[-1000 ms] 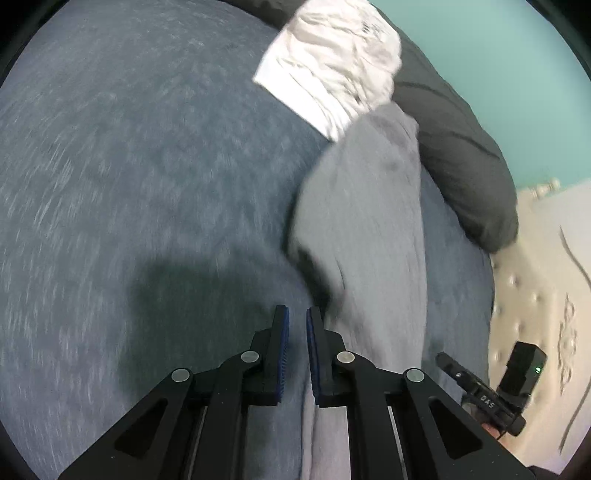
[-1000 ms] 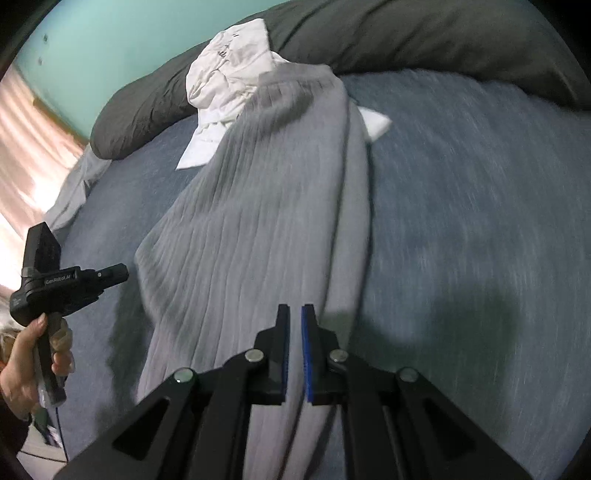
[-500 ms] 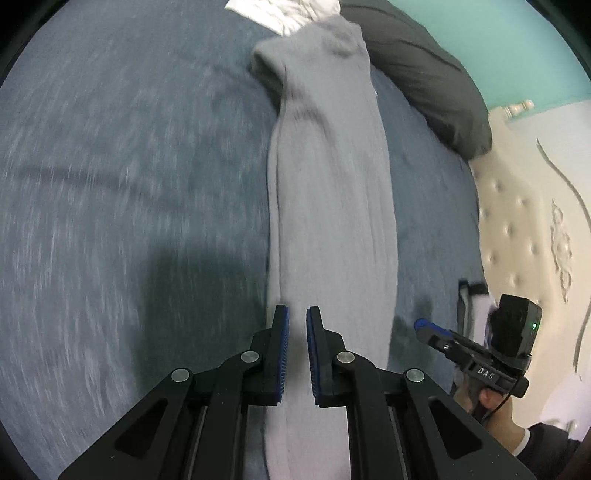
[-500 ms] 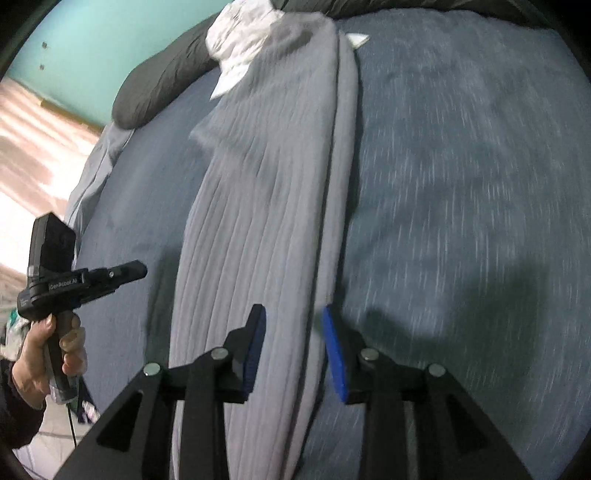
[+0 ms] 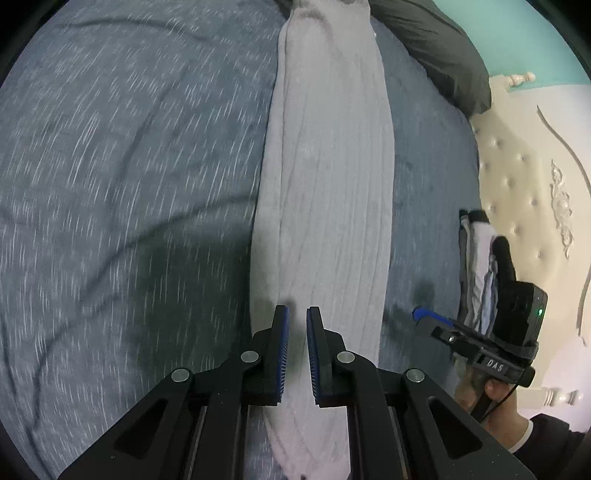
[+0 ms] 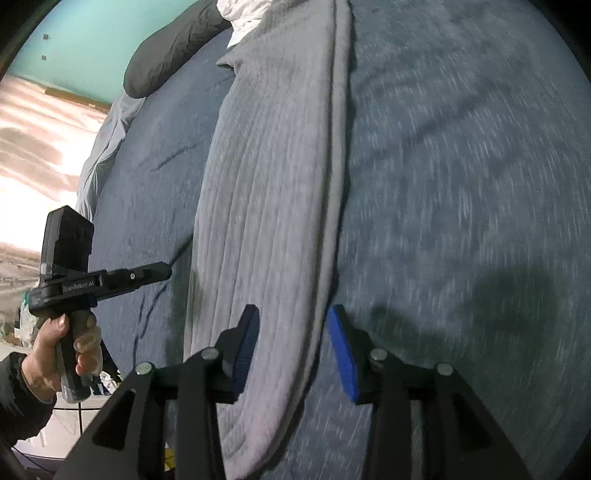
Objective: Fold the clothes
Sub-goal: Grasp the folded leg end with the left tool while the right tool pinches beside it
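Blue-grey bedding point(image 5: 129, 166) covers the bed that fills both views. Nearest, the left gripper point(image 5: 296, 325) hovers over the near end of a grey ribbed garment point(image 5: 328, 184), its blue pads close together with a narrow gap and nothing between them. The right gripper point(image 6: 293, 328) is spread wide above the garment's right edge, gripping nothing. The garment lies flat in a long narrow strip running away toward the far end. There its far end meets a white cloth point(image 6: 243, 14) and a dark pillow point(image 6: 166, 55). A tufted cream headboard point(image 5: 535, 206) stands at the right.
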A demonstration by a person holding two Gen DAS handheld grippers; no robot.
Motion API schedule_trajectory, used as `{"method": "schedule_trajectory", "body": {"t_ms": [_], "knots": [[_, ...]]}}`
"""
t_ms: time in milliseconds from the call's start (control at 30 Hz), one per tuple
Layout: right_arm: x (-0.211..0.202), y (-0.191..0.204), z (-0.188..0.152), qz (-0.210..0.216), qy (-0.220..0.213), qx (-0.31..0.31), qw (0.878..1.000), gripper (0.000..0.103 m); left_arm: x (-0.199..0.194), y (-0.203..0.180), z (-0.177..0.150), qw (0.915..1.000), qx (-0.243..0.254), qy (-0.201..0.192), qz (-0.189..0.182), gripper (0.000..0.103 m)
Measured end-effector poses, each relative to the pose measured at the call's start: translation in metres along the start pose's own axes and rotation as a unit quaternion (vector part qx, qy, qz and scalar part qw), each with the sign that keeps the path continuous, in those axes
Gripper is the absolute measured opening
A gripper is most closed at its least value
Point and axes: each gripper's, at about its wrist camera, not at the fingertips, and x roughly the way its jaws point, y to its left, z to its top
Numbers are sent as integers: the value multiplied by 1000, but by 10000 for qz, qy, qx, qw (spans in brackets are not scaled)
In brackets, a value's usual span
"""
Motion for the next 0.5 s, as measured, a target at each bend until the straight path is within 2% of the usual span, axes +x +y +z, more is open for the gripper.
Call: {"method": "schedule_trajectory", "body": {"t_ms": [500], "knots": [[3,4,-52,123,124,103,9998,43,3,7,-52,9998,-66,179,41,11]]}}
